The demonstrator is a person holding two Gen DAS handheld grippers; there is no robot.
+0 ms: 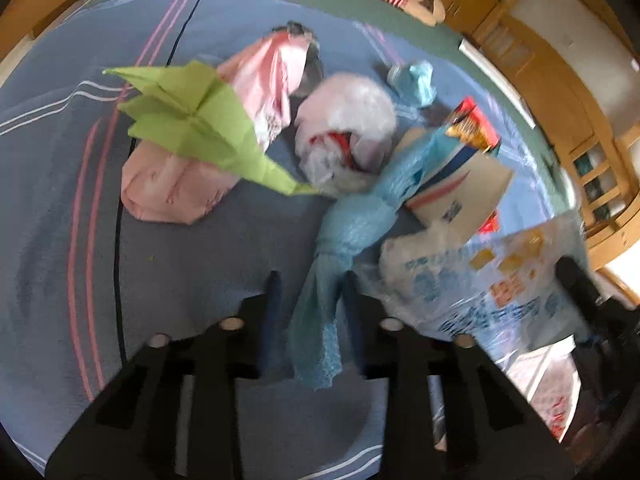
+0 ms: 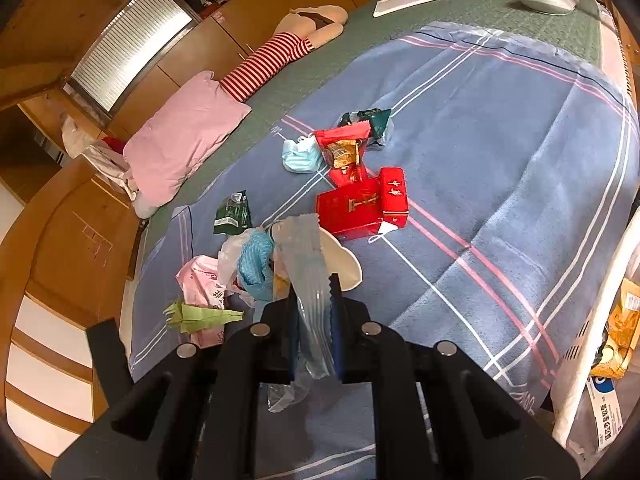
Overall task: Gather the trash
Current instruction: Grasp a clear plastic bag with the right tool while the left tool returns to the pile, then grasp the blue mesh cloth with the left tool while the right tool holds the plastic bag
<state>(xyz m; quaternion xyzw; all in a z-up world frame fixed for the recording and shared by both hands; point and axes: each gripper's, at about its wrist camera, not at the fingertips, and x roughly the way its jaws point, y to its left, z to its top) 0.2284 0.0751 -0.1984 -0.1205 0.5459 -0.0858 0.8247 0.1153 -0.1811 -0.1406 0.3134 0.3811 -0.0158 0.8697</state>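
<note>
My left gripper [image 1: 311, 280] is shut on a twisted light-blue plastic bag [image 1: 340, 236] and holds it above the blue striped blanket [image 1: 60, 160]. Around it lie a green folded paper [image 1: 200, 124], pink plastic bags [image 1: 168, 188], a white crumpled bag [image 1: 344, 120] and a cardboard snack packet [image 1: 464, 176]. My right gripper [image 2: 314, 292] is shut on a clear plastic wrapper [image 2: 308, 264]. Beyond it lie red boxes [image 2: 360, 204], a blue face mask [image 2: 300, 156], a dark green packet [image 2: 232, 214] and the blue bag [image 2: 256, 264].
A printed clear plastic bag [image 1: 480, 280] hangs at the right of the left wrist view. A pink pillow [image 2: 184, 136] and a striped plush doll [image 2: 272, 60] lie at the bed's far side. Wooden cabinets [image 2: 160, 40] stand behind. A bag of items [image 2: 616, 332] sits at the right edge.
</note>
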